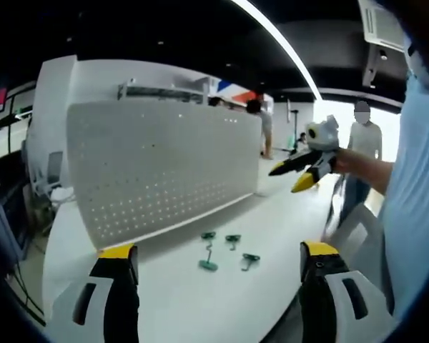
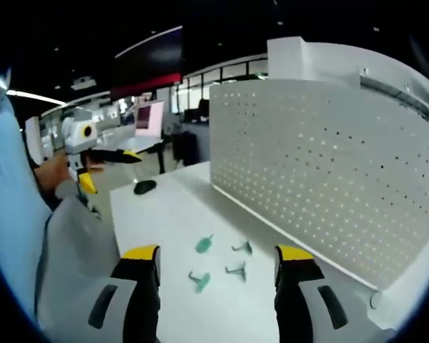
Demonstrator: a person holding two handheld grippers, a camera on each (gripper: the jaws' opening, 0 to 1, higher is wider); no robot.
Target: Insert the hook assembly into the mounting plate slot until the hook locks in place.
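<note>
Ahead of both wide-open, empty jaws, green hooks lie on the counter before the pegboard.

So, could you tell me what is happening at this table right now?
A person holds a gripper in each hand above a white table. Both the left gripper and the right gripper are open and empty. Small green hooks lie loose on the table in front of an upright white pegboard. No hook has been picked up or mounted in the board yet.
</note>
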